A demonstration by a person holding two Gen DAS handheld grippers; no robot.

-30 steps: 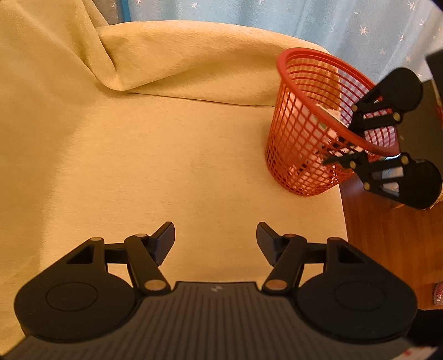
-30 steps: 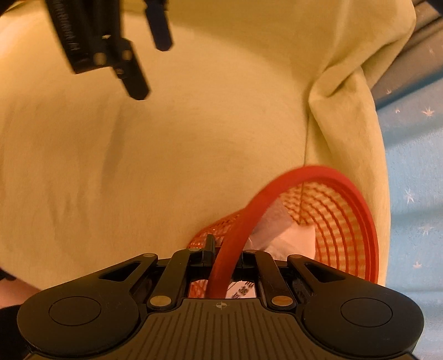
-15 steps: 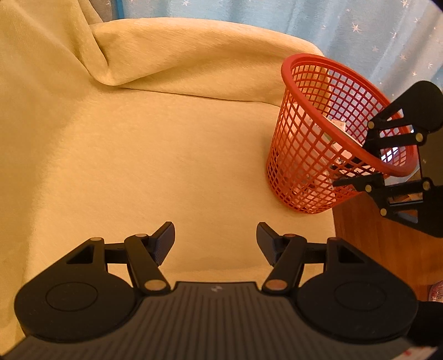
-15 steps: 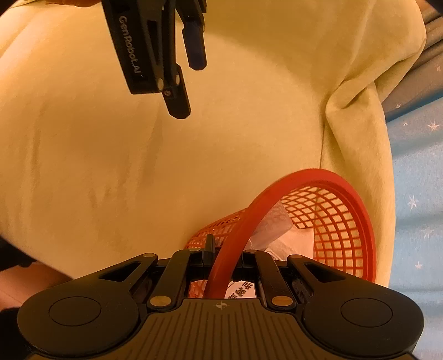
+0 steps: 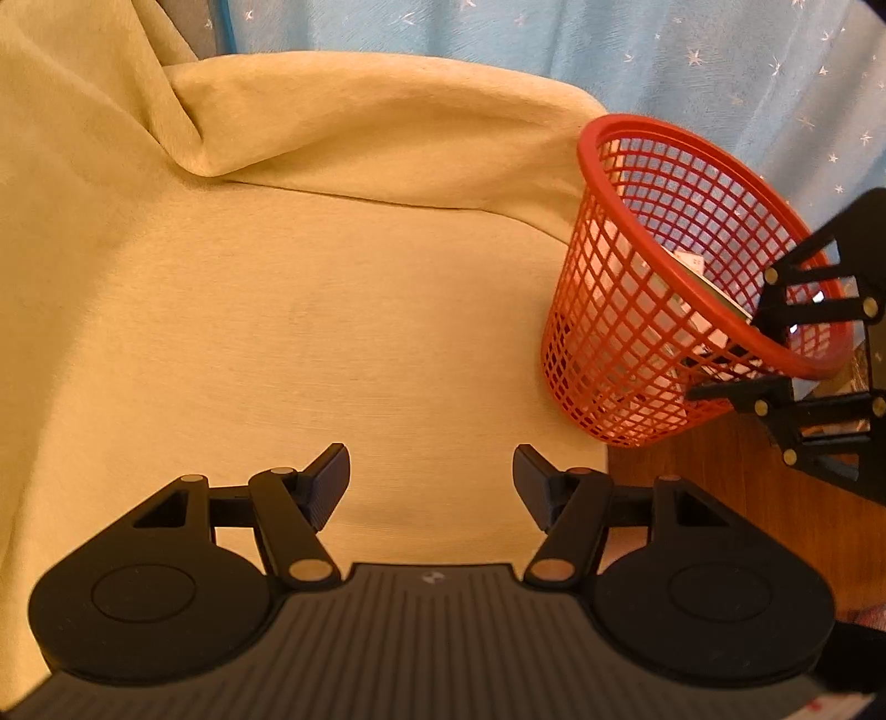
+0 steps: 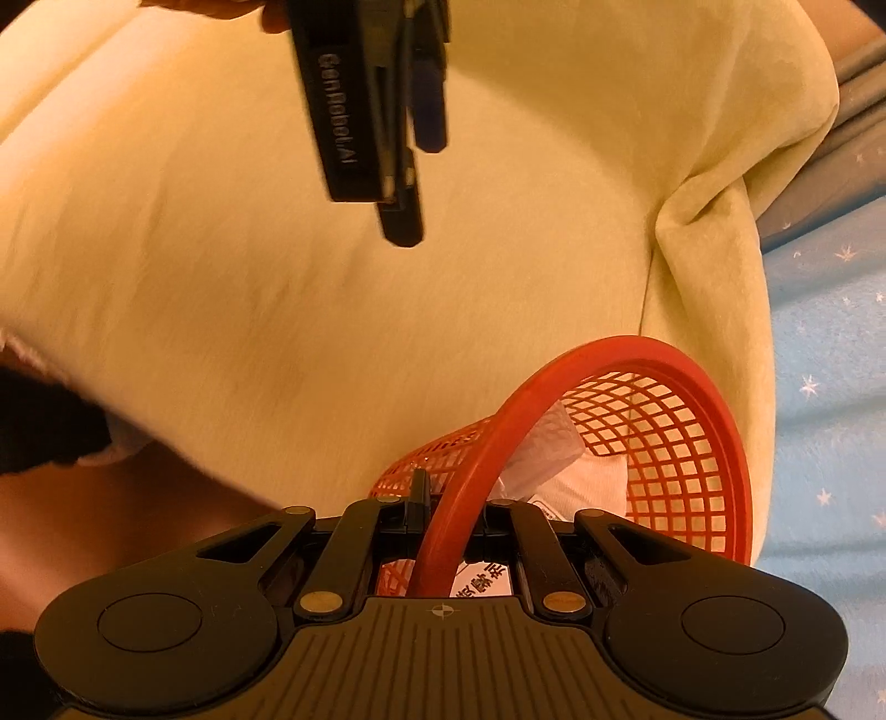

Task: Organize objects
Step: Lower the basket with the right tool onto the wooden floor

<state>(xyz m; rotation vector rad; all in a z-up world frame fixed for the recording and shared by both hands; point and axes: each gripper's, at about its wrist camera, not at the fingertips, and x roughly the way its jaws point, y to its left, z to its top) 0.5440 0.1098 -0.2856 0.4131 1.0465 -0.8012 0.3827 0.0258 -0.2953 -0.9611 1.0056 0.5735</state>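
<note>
A red mesh basket (image 5: pixel 626 332) leans tilted at the right edge of the yellow cloth (image 5: pixel 277 310), with white paper and packets (image 5: pixel 688 259) inside. My right gripper (image 5: pixel 725 360) is shut on its near rim. In the right wrist view the rim (image 6: pixel 443 531) passes between the shut fingers, and crumpled white paper (image 6: pixel 548 459) shows in the basket (image 6: pixel 681 437). My left gripper (image 5: pixel 431 482) hangs open over the bare cloth, holding nothing, left of the basket. In the right wrist view the left gripper (image 6: pixel 418 177) points down from the top.
A cushion-like fold (image 5: pixel 360 127) of the yellow cloth rises at the back. A blue star-print curtain (image 5: pixel 581 50) hangs behind. A brown wooden surface (image 5: pixel 720 498) lies to the right, below the basket. A dark sleeve (image 6: pixel 39 426) shows at the left edge.
The basket, held by my right gripper, has shifted right and tilted more in the left wrist view. The left gripper now looms larger and nearer the middle in the right wrist view.
</note>
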